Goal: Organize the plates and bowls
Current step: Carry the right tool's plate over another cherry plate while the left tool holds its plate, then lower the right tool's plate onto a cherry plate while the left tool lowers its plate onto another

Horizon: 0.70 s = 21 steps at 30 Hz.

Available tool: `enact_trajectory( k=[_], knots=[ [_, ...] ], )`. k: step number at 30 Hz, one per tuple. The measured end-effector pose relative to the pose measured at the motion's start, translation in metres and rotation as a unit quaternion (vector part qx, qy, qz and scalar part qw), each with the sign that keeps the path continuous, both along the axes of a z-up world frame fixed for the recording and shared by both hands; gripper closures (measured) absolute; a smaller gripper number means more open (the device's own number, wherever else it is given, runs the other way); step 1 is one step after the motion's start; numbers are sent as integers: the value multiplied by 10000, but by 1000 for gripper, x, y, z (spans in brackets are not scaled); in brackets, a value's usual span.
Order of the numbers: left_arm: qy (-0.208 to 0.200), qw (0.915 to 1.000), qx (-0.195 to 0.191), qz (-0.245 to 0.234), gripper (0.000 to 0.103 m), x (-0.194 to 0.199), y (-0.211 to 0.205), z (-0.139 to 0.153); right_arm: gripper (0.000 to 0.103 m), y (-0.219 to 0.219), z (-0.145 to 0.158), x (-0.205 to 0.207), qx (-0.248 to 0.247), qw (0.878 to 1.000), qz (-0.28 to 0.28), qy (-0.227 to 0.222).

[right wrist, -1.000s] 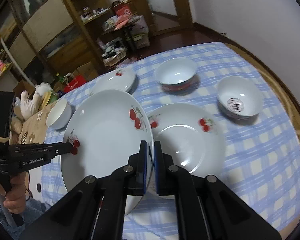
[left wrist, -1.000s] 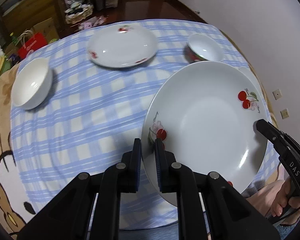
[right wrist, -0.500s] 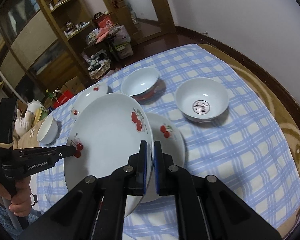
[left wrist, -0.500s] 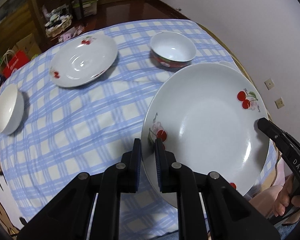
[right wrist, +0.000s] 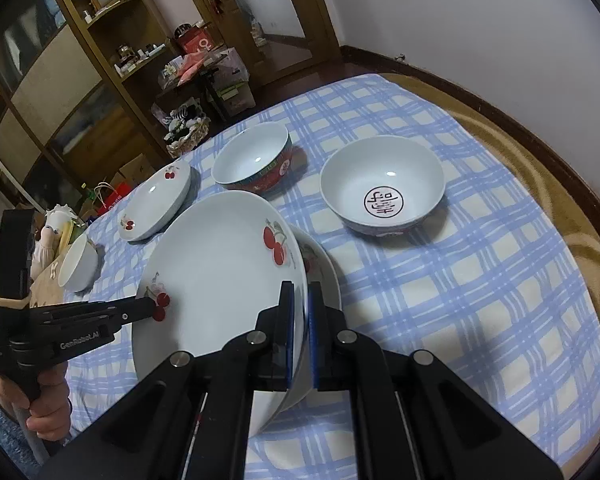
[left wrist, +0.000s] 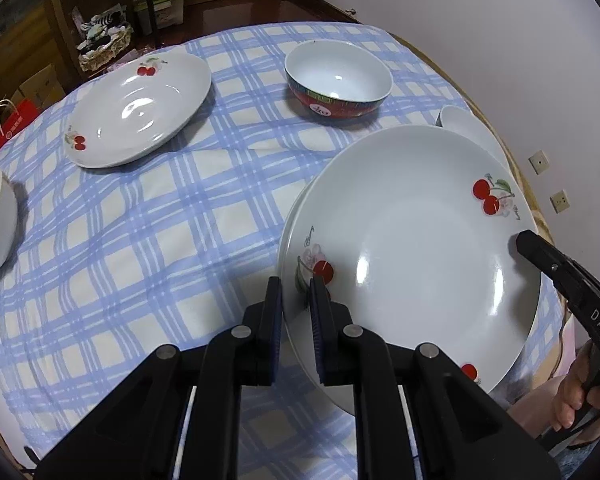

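Both claws clamp empty cherry plate over second plate.

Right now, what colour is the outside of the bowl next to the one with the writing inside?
Red with a green band, on the red bowl; the left wrist view shows it best.

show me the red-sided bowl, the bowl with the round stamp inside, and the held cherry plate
red-sided bowl (left wrist: 332, 106), left wrist view, red outer wall
stamped bowl (right wrist: 384, 202), right wrist view, stamp on floor
held cherry plate (left wrist: 412, 240), left wrist view, centre well
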<state>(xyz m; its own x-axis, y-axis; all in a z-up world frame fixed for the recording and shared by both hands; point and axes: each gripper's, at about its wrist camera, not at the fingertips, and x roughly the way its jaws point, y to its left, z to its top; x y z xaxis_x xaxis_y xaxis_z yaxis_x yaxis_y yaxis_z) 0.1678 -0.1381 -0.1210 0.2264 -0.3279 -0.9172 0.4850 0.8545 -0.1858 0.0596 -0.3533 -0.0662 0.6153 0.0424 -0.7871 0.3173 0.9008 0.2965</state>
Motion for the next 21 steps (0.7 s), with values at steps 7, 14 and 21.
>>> enact_trajectory(
  k=[7, 14, 21],
  knots=[
    [92, 9999, 63, -49, 90, 5, -6, -15, 96, -4, -12, 2, 29, 9999, 0, 129],
    [61, 9998, 136, -133, 89, 5, -12, -18, 96, -9, -14, 4, 53, 9999, -18, 136],
    [82, 9994, 253, -222, 90, 3, -18, -24, 96, -11, -17, 4, 50, 9997, -53, 212]
  ],
)
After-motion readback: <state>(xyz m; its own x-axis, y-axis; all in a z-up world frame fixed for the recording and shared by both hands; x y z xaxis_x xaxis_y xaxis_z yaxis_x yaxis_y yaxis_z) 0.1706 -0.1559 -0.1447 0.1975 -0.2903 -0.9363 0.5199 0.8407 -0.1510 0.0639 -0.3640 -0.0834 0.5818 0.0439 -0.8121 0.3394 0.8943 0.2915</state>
